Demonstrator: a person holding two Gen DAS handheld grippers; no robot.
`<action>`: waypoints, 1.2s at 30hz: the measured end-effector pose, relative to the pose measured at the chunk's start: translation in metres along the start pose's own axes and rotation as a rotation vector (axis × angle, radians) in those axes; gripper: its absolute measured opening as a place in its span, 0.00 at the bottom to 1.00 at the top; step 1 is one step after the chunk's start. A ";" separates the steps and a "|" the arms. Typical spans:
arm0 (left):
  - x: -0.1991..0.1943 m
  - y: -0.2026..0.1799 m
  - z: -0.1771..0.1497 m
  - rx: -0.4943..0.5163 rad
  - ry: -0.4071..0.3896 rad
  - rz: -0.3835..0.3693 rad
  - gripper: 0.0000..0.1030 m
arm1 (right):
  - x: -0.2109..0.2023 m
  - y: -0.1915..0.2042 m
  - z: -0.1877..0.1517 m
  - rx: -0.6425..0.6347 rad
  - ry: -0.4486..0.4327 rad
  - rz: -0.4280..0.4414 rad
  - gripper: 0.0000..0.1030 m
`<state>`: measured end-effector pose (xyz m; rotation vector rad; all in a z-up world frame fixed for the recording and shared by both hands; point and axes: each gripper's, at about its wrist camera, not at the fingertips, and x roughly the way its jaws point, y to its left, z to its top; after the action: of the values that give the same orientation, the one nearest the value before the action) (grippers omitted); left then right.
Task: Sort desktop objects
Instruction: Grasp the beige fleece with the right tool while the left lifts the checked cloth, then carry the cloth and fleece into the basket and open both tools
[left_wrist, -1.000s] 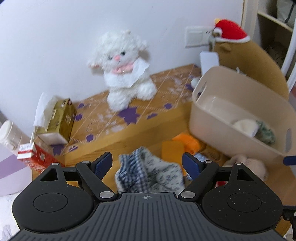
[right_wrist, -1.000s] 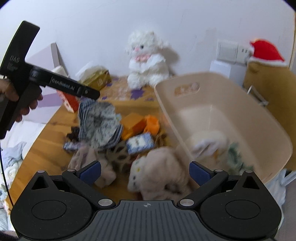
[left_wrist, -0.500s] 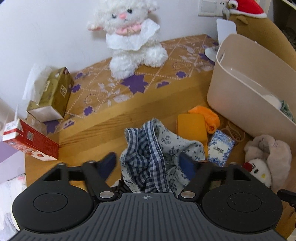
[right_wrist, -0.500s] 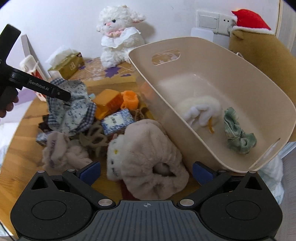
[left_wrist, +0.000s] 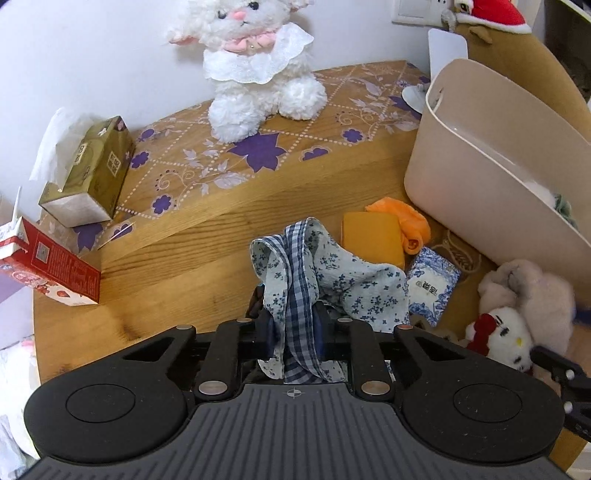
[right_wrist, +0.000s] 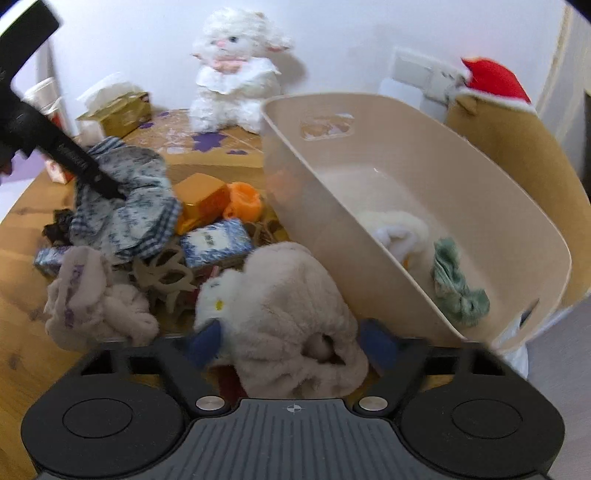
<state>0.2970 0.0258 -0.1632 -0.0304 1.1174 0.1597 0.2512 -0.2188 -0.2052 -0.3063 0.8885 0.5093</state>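
Observation:
My left gripper (left_wrist: 294, 330) is shut on a blue checked and floral cloth (left_wrist: 325, 273), which drapes over the pile on the wooden table; the cloth also shows in the right wrist view (right_wrist: 125, 206). My right gripper (right_wrist: 291, 345) is open, its fingers on either side of a fluffy beige plush slipper with a white cat face (right_wrist: 280, 314), close to the beige plastic bin (right_wrist: 517, 229). The bin (left_wrist: 476, 173) holds a white plush and a green scrunchie (right_wrist: 458, 288).
An orange block (left_wrist: 373, 236), an orange cloth (left_wrist: 410, 221), a blue-white packet (left_wrist: 432, 288) and a second beige slipper (right_wrist: 92, 302) lie in the pile. A white lamb toy (left_wrist: 258, 66), a gold tissue box (left_wrist: 92, 173) and a red carton (left_wrist: 48, 269) stand behind.
My left gripper came down and shut on the checked cloth. My right gripper moved down and forward, so its fingers now flank the cat-face slipper.

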 end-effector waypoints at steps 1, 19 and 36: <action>-0.001 0.000 -0.001 0.000 -0.002 0.001 0.19 | 0.002 0.001 0.000 0.001 0.018 0.020 0.40; -0.049 -0.015 0.002 0.019 -0.154 -0.013 0.14 | -0.040 -0.032 0.010 0.060 -0.016 0.156 0.09; -0.106 -0.050 0.029 0.065 -0.306 -0.054 0.13 | -0.113 -0.065 0.057 0.069 -0.215 0.232 0.09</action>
<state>0.2843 -0.0326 -0.0580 0.0210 0.8145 0.0765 0.2650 -0.2808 -0.0776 -0.0828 0.7341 0.7111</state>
